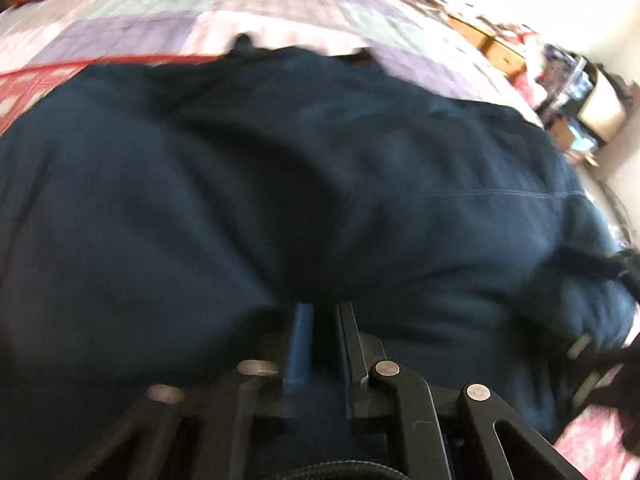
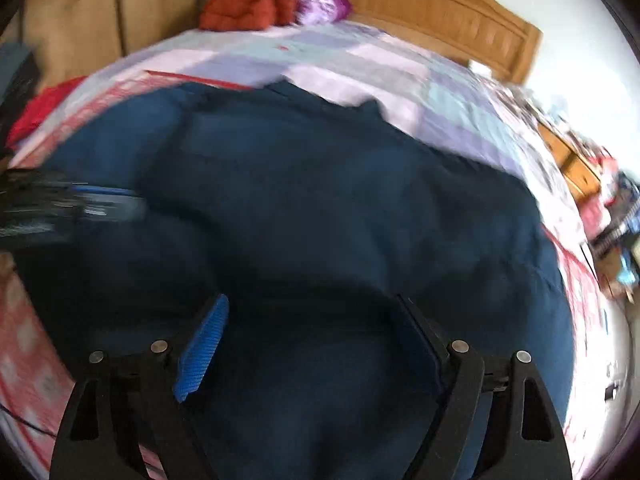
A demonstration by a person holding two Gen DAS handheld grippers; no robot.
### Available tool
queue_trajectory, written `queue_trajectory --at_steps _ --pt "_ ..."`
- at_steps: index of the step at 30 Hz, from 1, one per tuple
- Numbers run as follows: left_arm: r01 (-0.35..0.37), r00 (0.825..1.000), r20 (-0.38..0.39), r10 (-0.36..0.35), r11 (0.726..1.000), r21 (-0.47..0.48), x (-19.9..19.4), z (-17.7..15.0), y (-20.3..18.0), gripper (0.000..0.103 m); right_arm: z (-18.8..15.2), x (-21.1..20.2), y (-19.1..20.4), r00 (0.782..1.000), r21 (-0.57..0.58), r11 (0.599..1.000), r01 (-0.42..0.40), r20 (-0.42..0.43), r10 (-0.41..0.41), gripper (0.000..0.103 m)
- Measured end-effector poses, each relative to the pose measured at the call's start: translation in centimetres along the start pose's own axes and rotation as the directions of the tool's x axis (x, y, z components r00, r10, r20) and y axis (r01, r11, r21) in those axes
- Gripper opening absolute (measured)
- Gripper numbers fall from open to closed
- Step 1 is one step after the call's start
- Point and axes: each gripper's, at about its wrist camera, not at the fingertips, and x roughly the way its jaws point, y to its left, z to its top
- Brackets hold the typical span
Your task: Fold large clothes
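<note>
The large garment [image 2: 340, 220] is dark navy blue, with one thin lighter line of stitching. Under it, the bed cover [image 2: 360, 64] has a check pattern of lilac, pale pink and pale green, and a red-and-white printed border. The right gripper [image 2: 316, 344] is black with bright blue ribbed pads. The headboard [image 2: 452, 20] is orange-brown wood. Near it lies a rust-red cloth [image 2: 248, 4] beside a shiny purple cushion [image 2: 324, 6].

Black gripper [image 2: 312, 344] linkages, silver pivot screws, ribbed blue pads [image 2: 202, 354]
</note>
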Motion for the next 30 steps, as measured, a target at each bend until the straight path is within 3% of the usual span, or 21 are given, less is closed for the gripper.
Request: queue_trajectory --at_steps 2,4,5,7,9,11,13,16,19,20,22,23,25,28,29,30 --pt "-0.041 0.999 0.018 0.041 0.999 -0.017 -0.1 0.5 2.8 0.006 -1.5 0.2 -4.4 0.995 0.032 0.995 0.098 -0.009 -0.097 0.085" --pt "-0.101 0.994 0.031 0.101 0.995 0.003 -0.4 0.9 4.8 0.006 -2.9 0.0 -9.8 0.992 0.156 0.98 0.121 -0.047 -0.115 0.086" --pt "-0.101 0.995 0.026 0.1 0.995 0.025 -0.7 1.1 5.7 0.006 -3.9 0.1 -13.0 0.984 0.229 0.958 0.17 -0.095 -0.152 0.087" --pt "-0.177 0.984 0.037 0.174 0.98 0.089 -1.2 1.2 6.2 0.006 -5.7 -0.1 -17.6 0.964 0.333 0.909 0.25 -0.172 -0.202 0.087" --pt "-0.257 0.966 0.041 0.255 0.965 0.053 -2.2 1.2 7.9 0.006 -7.1 -1.0 -20.3 0.939 0.373 0.869 0.325 -0.239 -0.248 0.087" --pt "-0.289 0.956 0.037 0.292 0.955 -0.067 -4.3 0.4 9.7 0.006 -7.4 -2.8 -19.7 0.95 0.36 0.884 0.3 -0.194 -0.243 0.086" --pt "-0.246 0.966 0.048 0.256 0.958 -0.148 -5.9 -0.5 9.9 0.006 -7.0 -5.0 -16.4 0.967 0.298 0.921 0.252 -0.105 -0.231 0.086" --pt "-0.145 0.986 0.075 0.149 0.988 -0.049 -6.6 -2.6 4.6 0.009 -6.0 -7.1 -9.0 0.995 0.215 0.972 0.092 0.025 -0.1 0.086" --pt "-0.059 0.997 0.048 0.056 0.996 0.06 -5.1 -4.7 -1.6 0.012 -4.1 -6.8 0.5 0.996 0.03 0.999 -0.037 0.081 0.034 0.086" --pt "-0.065 0.997 0.043 0.062 0.995 0.082 -4.4 -5.3 -2.9 0.012 -3.7 -6.3 3.3 0.994 -0.021 0.997 -0.073 0.083 0.075 0.086" --pt "-0.105 0.993 0.061 0.1 0.99 0.094 -3.5 -5.9 -3.4 0.012 -3.5 -4.5 6.4 0.996 -0.108 0.992 -0.065 0.054 0.071 0.086" --pt "-0.103 0.993 0.061 0.099 0.993 0.064 -3.2 -6.1 -2.3 0.012 -3.6 -3.6 6.2 0.997 -0.117 0.992 -0.054 0.046 0.06 0.086" --pt "-0.119 0.991 0.064 0.116 0.992 0.042 -3.3 -6.5 0.0 0.006 -4.9 -2.2 2.3 1.0 -0.036 0.999 -0.017 0.018 0.018 0.086" --pt "-0.148 0.987 0.072 0.142 0.985 0.084 -4.5 -7.0 2.9 0.006 -7.7 -2.0 -5.4 0.992 0.118 0.985 0.126 -0.026 -0.124 0.088" --pt "-0.204 0.978 0.076 0.196 0.973 0.11 -4.9 -7.1 3.7 0.006 -8.7 -1.9 -8.4 0.991 0.185 0.974 0.131 -0.054 -0.123 0.09" --pt "-0.299 0.953 0.074 0.293 0.948 0.11 -5.3 -7.3 5.0 0.006 -9.9 -1.8 -11.5 0.984 0.249 0.954 0.168 -0.105 -0.145 0.091"
